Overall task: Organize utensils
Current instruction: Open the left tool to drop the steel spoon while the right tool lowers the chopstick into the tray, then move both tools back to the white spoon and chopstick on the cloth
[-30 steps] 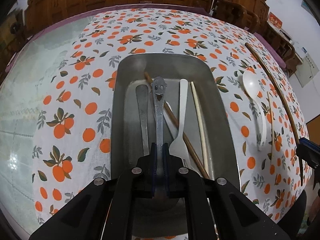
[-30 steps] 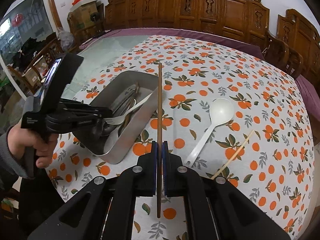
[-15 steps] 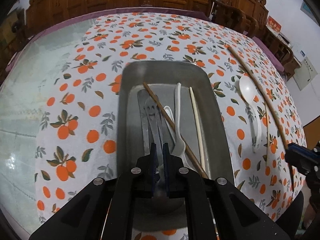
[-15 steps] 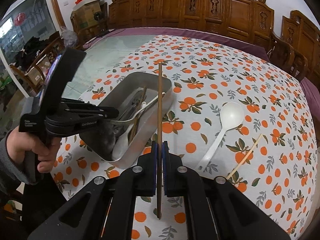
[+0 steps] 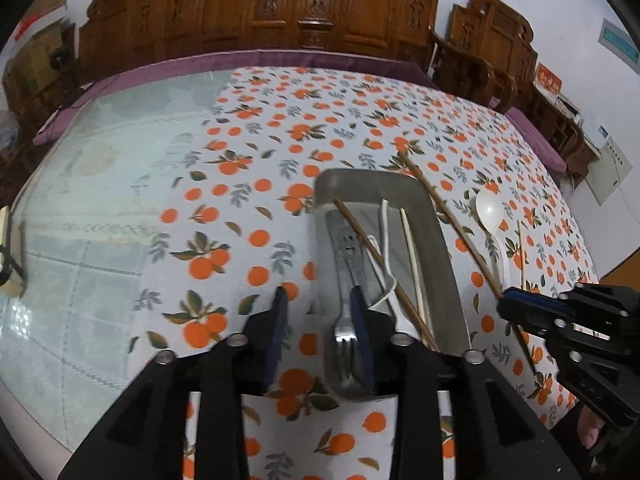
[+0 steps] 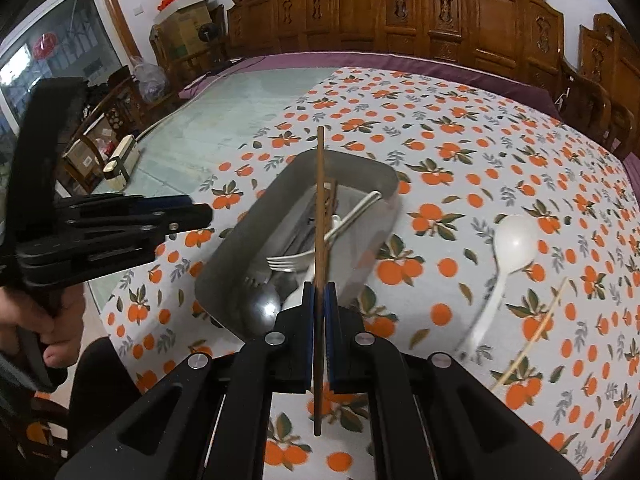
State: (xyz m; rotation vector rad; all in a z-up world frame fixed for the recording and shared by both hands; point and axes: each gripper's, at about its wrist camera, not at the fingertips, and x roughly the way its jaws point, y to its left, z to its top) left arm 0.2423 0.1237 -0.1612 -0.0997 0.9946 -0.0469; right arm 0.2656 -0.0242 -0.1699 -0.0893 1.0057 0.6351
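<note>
Tray [image 5: 444, 240], 12 o'clock of my left tool [image 5: 320, 316]: forks, spoon, two chopsticks stowed. Left tool opening, nothing between its pads. Right tool [image 6: 319, 312] clamped on brown chopstick [image 6: 320, 184] above tray. Left on desk [image 6: 480, 128], 3 o'clock: white spoon [image 6: 514, 244], pale chopstick [image 6: 532, 336].

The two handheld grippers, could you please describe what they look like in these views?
Both are matte black plastic. The left gripper and right gripper each have two flat fingers lined with blue pads, carried on angular arms with triangular cutouts and round silver screws. The left one has a pistol-style handle; a grey sleeve cuff shows beside it.
</note>
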